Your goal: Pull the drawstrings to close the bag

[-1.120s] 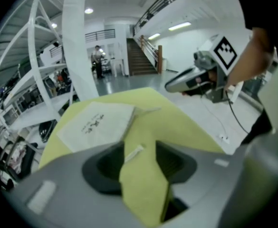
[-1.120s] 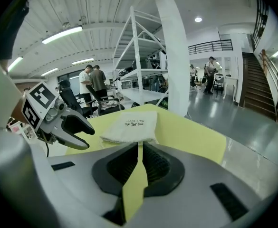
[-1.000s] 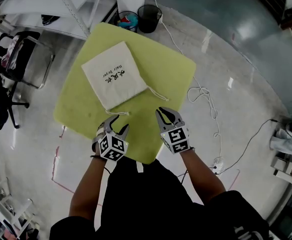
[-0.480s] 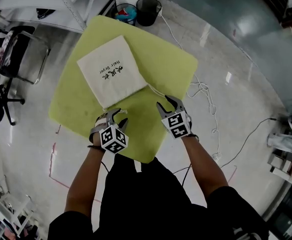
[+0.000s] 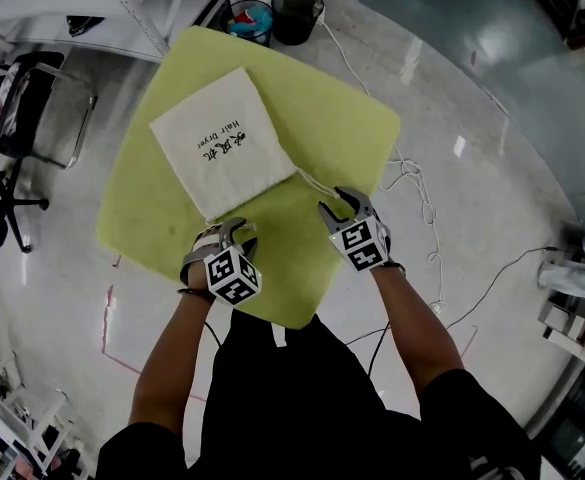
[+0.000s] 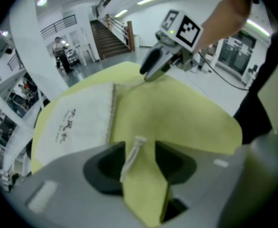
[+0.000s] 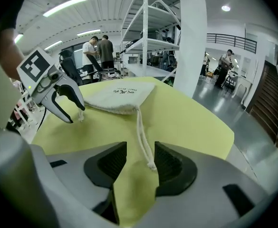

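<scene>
Cream drawstring bag (image 5: 215,143) is lying flat on the yellow-green desk (image 5: 342,118), its mouth not yet cinched.
Around the left cord end (image 6: 130,156) the left tongs (image 5: 237,236) are closing without yet pinching it; the right tongs (image 5: 334,204) are opening, the right cord end (image 7: 144,141) lying loose between them. Gripping and pulling is seemingly all remaining.

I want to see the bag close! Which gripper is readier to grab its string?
Probably the left gripper: its jaws are closing with the left drawstring between them. The right gripper also straddles the right drawstring, but its jaws are opening.
</scene>
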